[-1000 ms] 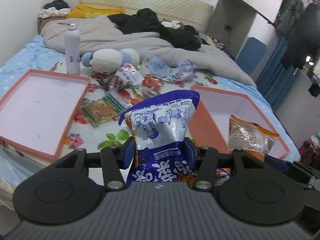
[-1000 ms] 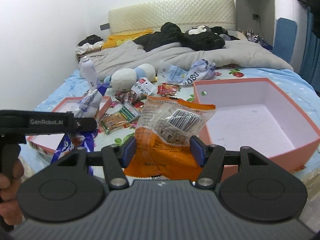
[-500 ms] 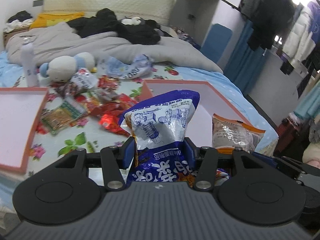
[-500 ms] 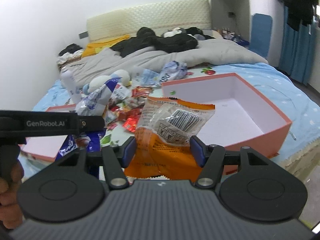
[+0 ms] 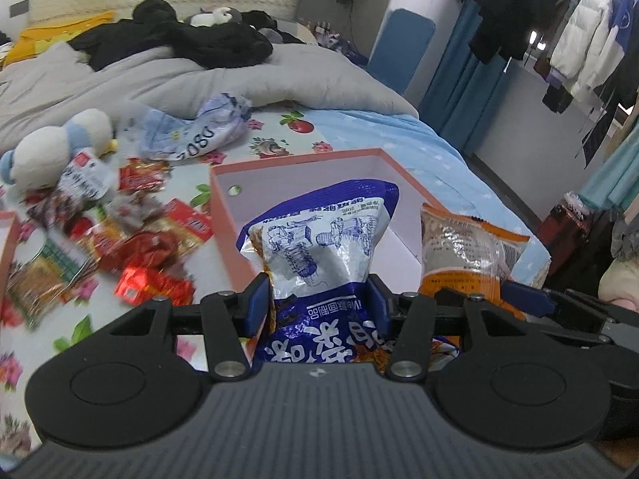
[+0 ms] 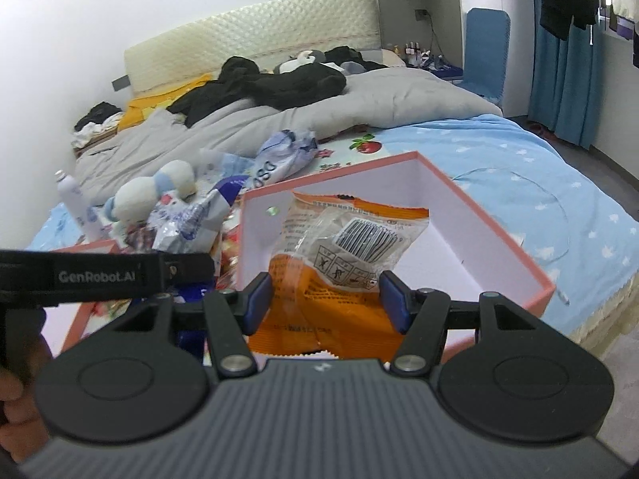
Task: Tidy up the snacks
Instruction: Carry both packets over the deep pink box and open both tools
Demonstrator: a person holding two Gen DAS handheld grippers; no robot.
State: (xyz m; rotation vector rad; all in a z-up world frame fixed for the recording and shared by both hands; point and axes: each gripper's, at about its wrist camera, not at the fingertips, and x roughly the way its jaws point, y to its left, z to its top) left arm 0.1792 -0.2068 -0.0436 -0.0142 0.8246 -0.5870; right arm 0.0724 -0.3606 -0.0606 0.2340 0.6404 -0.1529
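The blue-and-white snack bag (image 5: 319, 247) stands upright, clamped between the pads of the left gripper (image 5: 317, 303), in front of the near-left corner of the pink box (image 5: 295, 161). Just to its right, over that box, the right gripper (image 6: 325, 299) pinches the orange snack bag (image 6: 343, 255). Left of the box loose snack packets (image 5: 147, 255) litter the bed (image 6: 519, 175), blurred, perhaps red wrappers mostly, with a plush toy (image 5: 56, 147) beyond them.
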